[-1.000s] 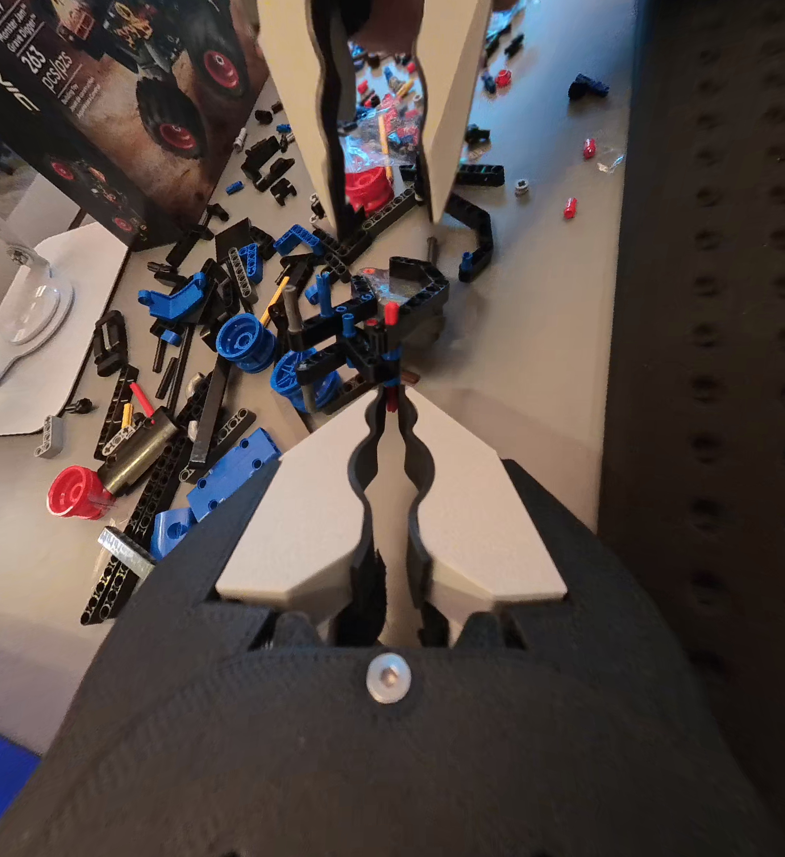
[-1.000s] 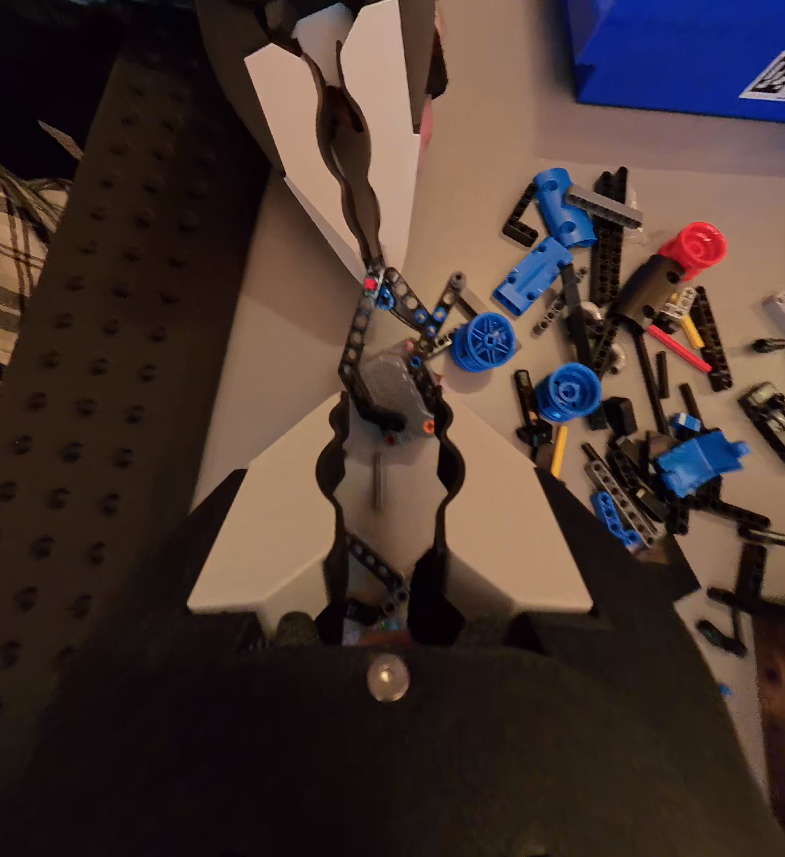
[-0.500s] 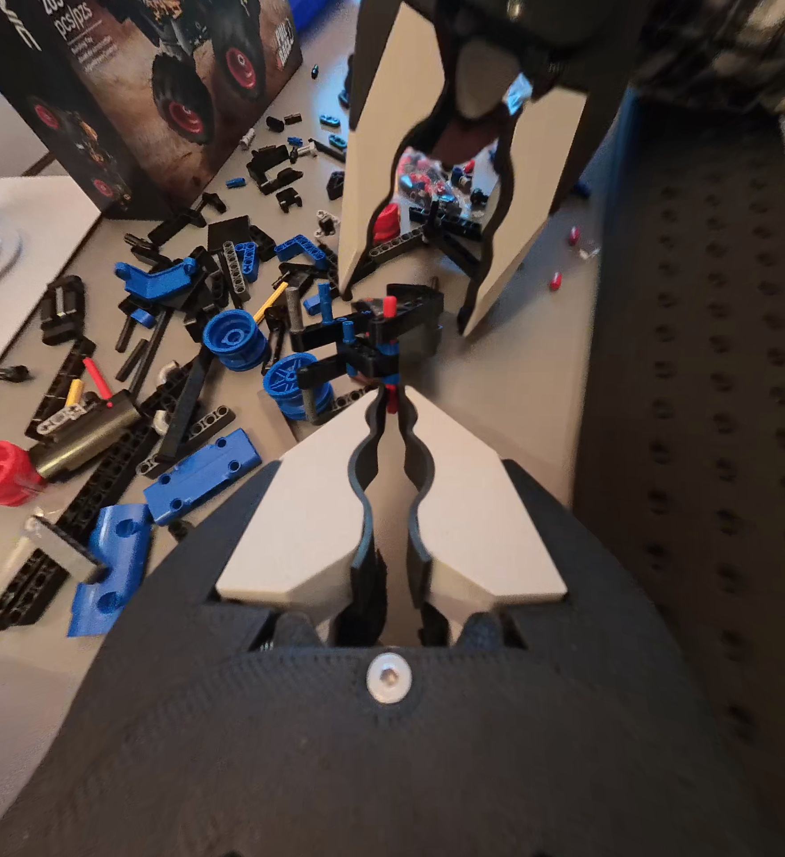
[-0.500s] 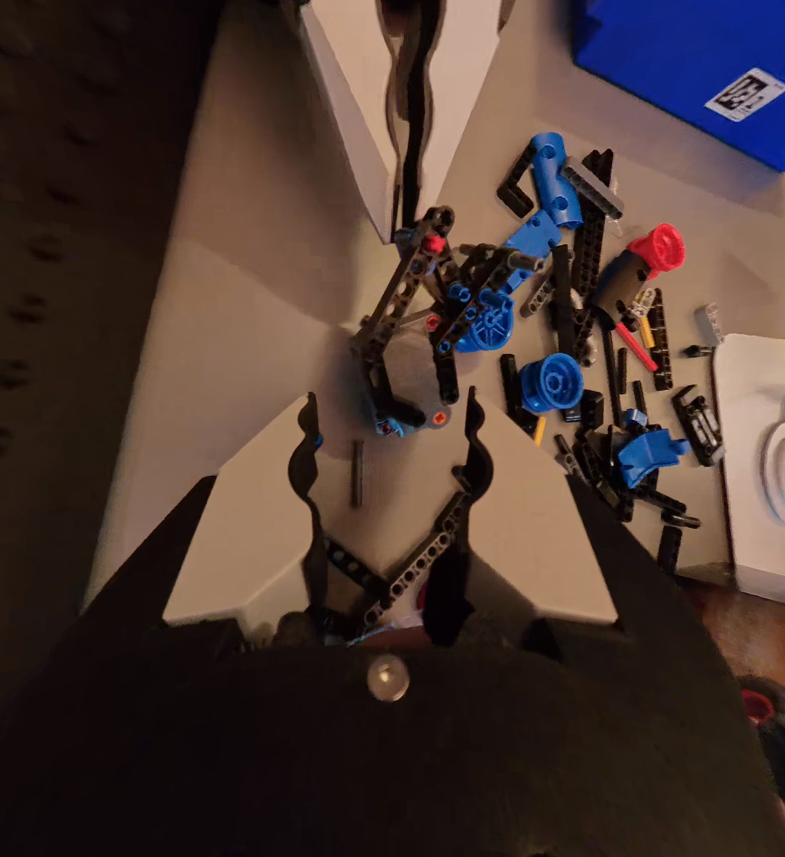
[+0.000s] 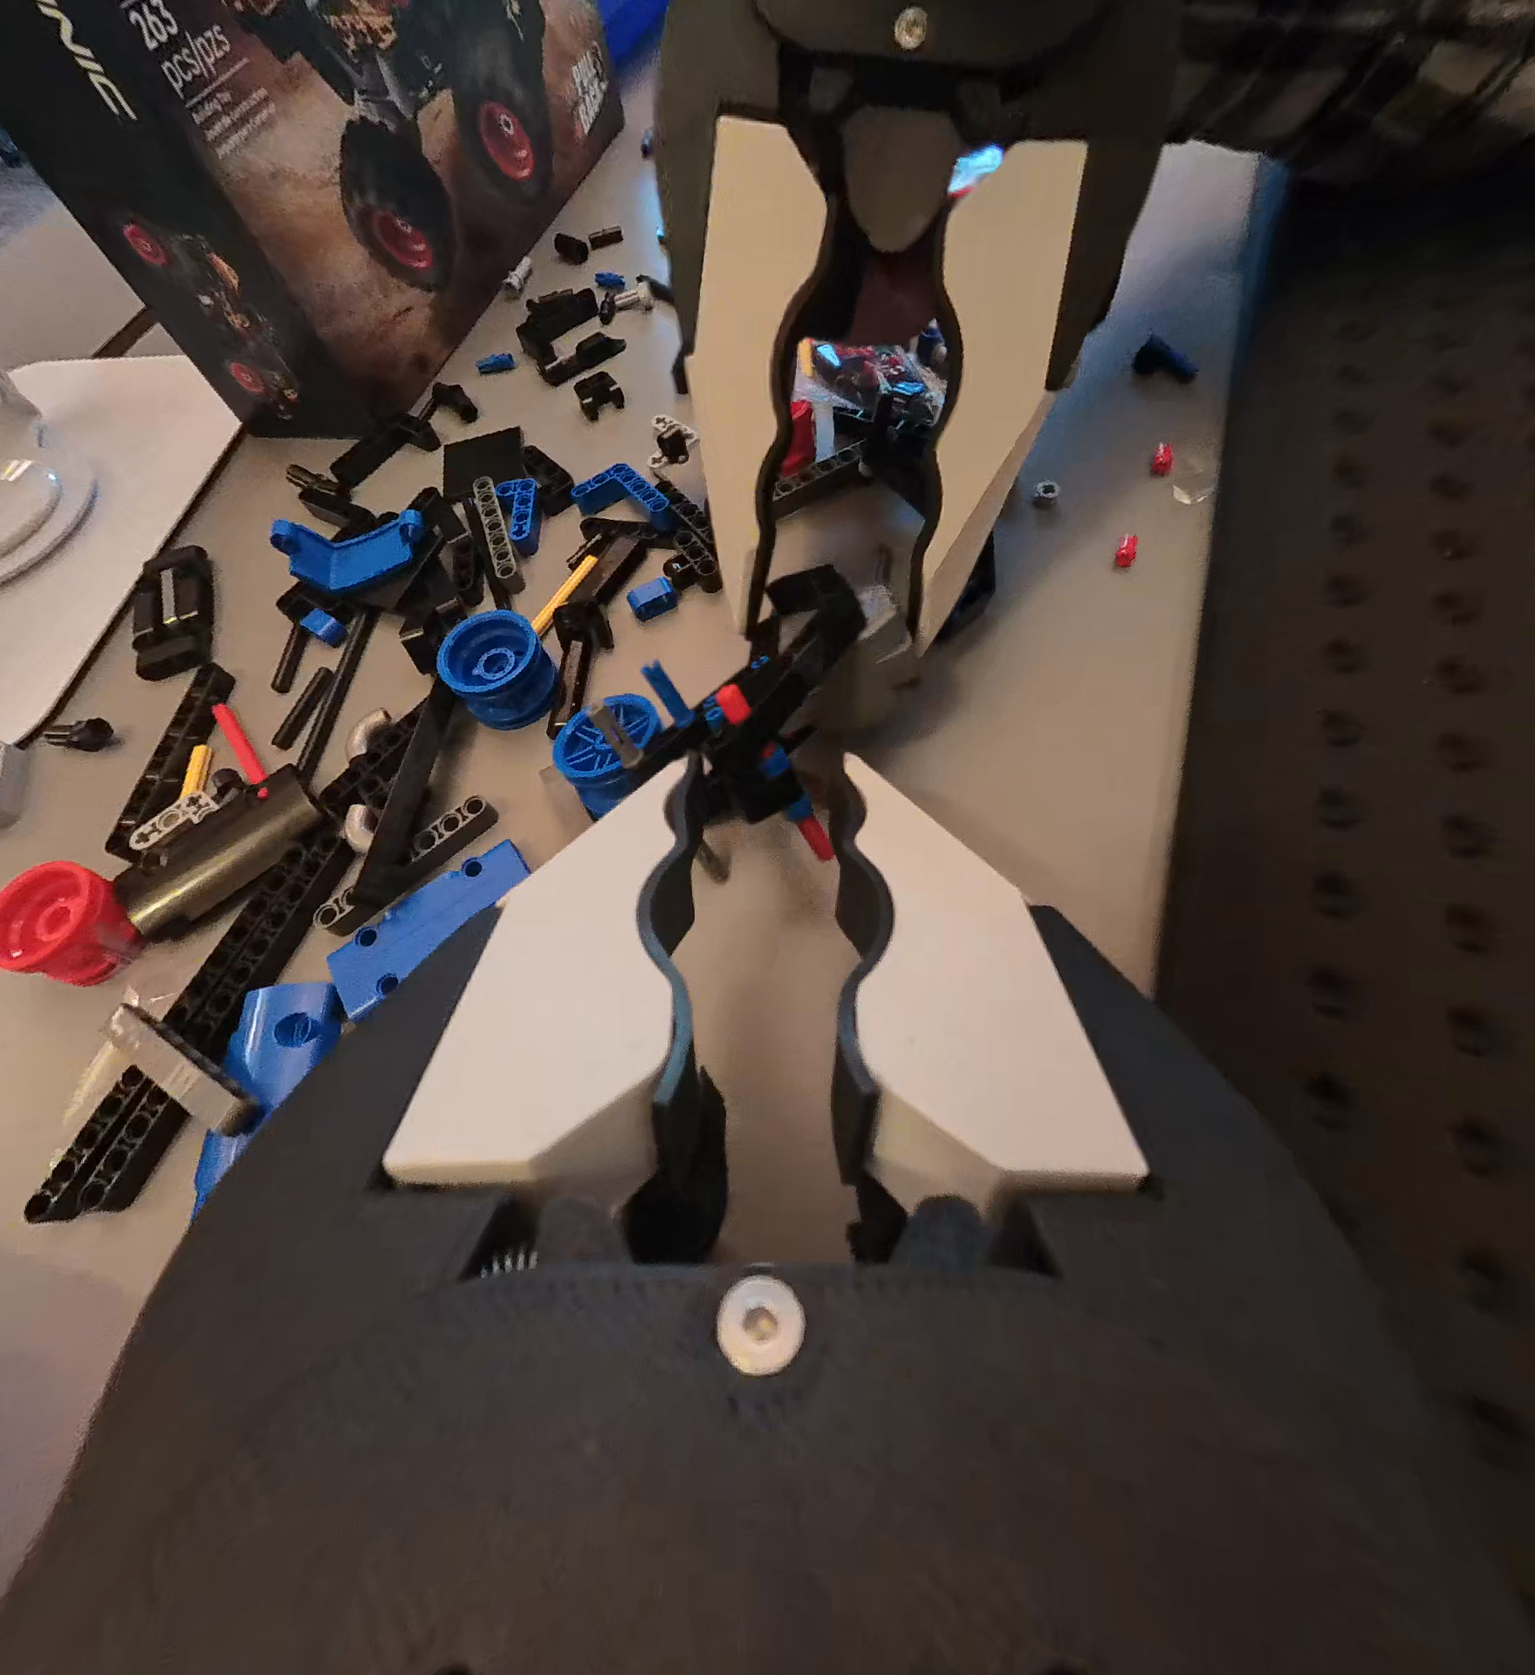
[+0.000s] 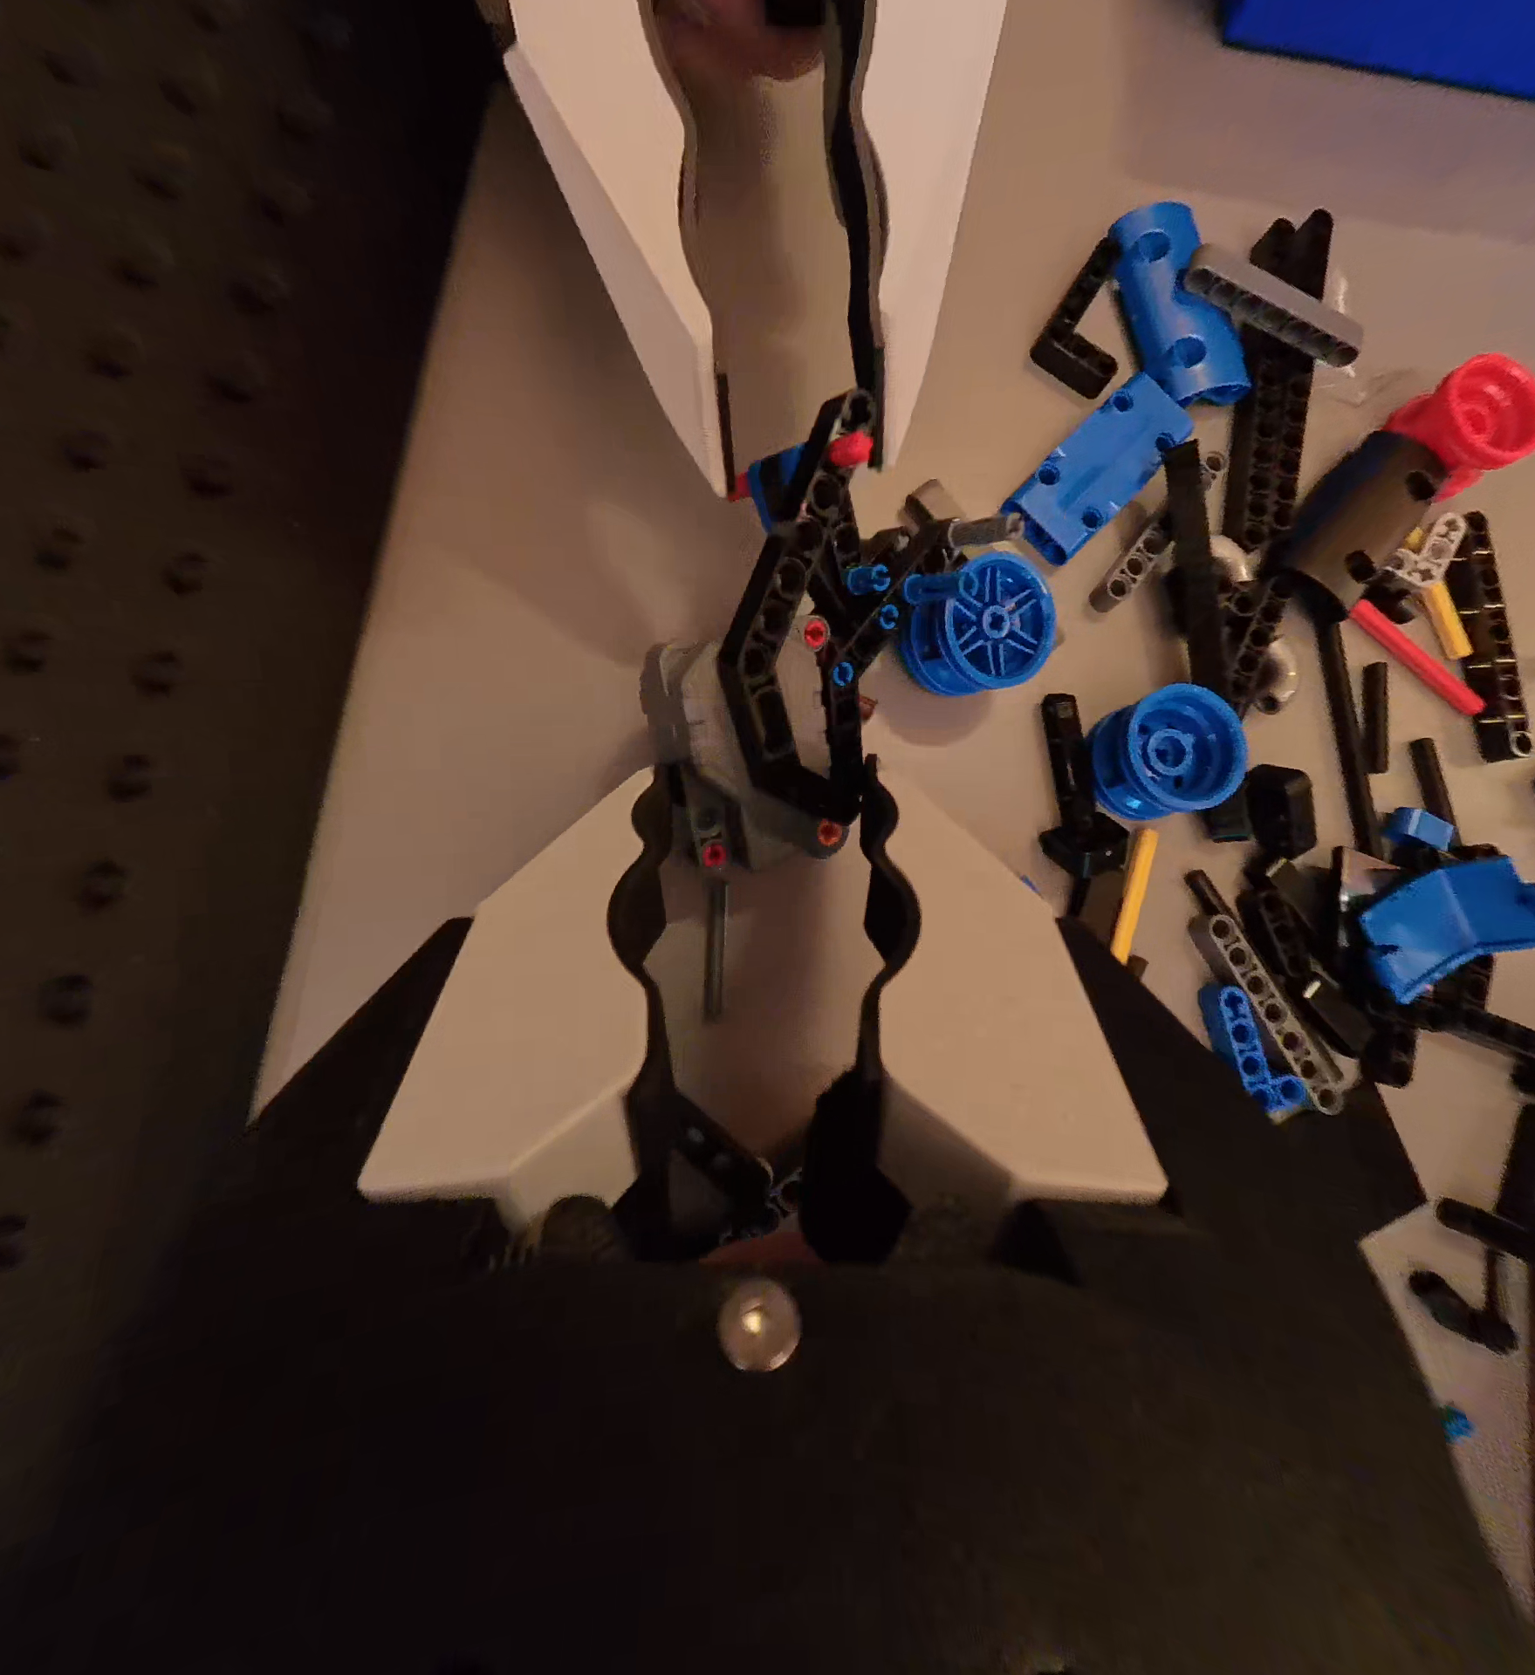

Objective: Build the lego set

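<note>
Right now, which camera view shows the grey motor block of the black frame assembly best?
The right wrist view: the grey motor block lies open from above, under the black frame assembly. In the left wrist view only a corner shows, behind the frame.

dim warm light, right wrist view darker (deep shadow at left), wide-angle bending and soft blur toward edges.
</note>
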Available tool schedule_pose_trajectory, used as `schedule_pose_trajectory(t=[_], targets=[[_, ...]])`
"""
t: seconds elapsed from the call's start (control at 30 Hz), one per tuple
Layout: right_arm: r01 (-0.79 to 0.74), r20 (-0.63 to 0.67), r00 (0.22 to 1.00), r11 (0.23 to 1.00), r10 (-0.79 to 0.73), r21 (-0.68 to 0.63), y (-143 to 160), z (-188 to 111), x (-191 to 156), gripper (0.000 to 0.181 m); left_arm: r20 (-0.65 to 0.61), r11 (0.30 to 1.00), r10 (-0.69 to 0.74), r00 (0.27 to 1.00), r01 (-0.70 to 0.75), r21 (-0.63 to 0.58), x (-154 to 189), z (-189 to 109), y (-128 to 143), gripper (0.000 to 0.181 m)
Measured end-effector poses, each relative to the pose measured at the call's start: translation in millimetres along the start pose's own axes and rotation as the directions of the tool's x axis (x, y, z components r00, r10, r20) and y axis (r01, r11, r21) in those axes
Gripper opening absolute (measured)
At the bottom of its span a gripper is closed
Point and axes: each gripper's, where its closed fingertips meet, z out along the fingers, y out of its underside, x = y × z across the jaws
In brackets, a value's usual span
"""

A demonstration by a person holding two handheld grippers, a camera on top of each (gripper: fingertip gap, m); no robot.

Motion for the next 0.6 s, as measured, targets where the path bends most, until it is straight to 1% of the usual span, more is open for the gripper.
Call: schedule_pose_trajectory(t=[0.07,0.13,0.27,0.33,0.37,0.43,0.5,0.6], targets=[[-0.042,0.053,0.998,0.999,0.041,0.016,-1.8,0.5,-1.9,0.040,0.007,1.000,0.019,1.000,-0.019,-0.020,-0.7,2.1,2.8,0.025],[-0.075,0.087,0.994,0.997,0.072,0.023,-2.4,0.6,-2.0,0.040,0.010,0.999,0.002,1.000,-0.001,-0.045,-3.0,3.9,6.7,0.021],[-0.127,0.166,0.978,0.992,0.123,0.017,-1.8,-0.9,-3.1,0.040,-0.044,0.996,-0.086,0.995,0.085,-0.027,-1.1,5.3,4.6,0.019],[-0.162,0.222,0.963,0.987,0.155,0.017,-2.0,-1.8,-4.5,0.039,-0.092,0.988,-0.157,0.983,0.155,-0.023,0.2,5.3,2.8,0.018],[-0.170,0.228,0.960,0.985,0.162,0.017,-1.9,-1.7,-2.4,0.040,-0.098,0.982,-0.187,0.977,0.185,-0.029,-2.1,6.0,3.5,0.018],[-0.178,0.220,0.961,0.984,0.169,0.020,-2.5,-1.4,2.3,0.040,-0.113,0.971,-0.238,0.965,0.236,-0.032,-6.8,6.5,3.2,0.018],[-0.158,0.145,0.978,0.987,0.151,0.039,-4.0,-2.7,13.5,0.041,-0.100,0.962,-0.272,0.957,0.271,-0.027,-15.8,6.5,3.8,0.018],[-0.101,0.054,0.994,0.993,0.099,0.053,-6.8,-9.7,21.0,0.047,-0.126,0.934,-0.356,0.926,0.356,-0.022,-20.2,7.5,3.0,0.017]])
